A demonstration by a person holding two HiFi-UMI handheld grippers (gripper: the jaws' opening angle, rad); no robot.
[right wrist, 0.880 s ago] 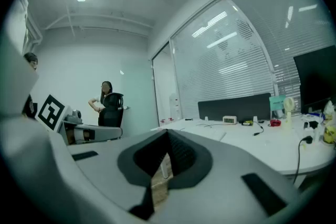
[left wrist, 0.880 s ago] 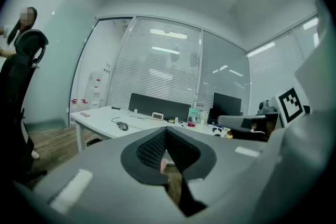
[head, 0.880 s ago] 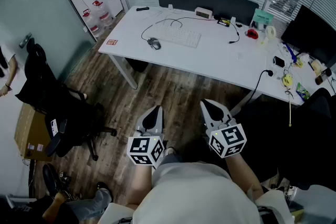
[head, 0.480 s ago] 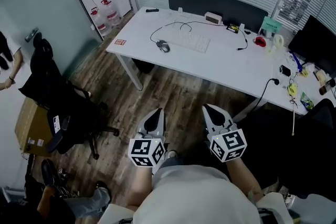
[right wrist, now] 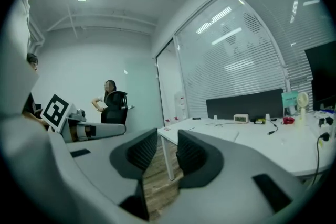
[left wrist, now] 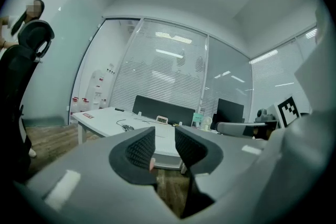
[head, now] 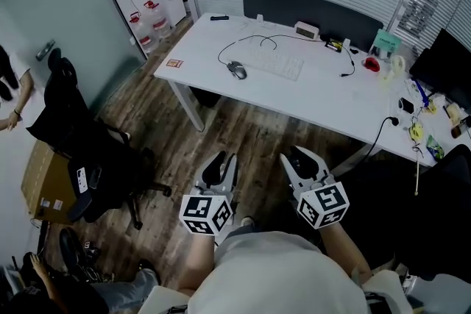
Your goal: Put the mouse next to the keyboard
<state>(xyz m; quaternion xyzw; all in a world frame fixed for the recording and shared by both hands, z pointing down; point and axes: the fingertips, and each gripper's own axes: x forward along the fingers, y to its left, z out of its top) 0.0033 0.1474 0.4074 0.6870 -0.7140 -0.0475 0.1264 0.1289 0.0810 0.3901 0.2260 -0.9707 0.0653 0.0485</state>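
Left claw (left wrist: 164, 140): jaws a little apart, nothing between them; held low before the body, aimed toward the table (head: 309, 95).
Right claw (right wrist: 167, 147): likewise slightly parted and empty, just beside the left one.
Mouse (head: 237, 70): on the table, well away from both claws, close beside the left end of the keyboard (head: 282, 66).
Change: both claws kept low as before, jaw gaps unchanged; table, mouse and keyboard now sitting further right and a little lower in the head view.
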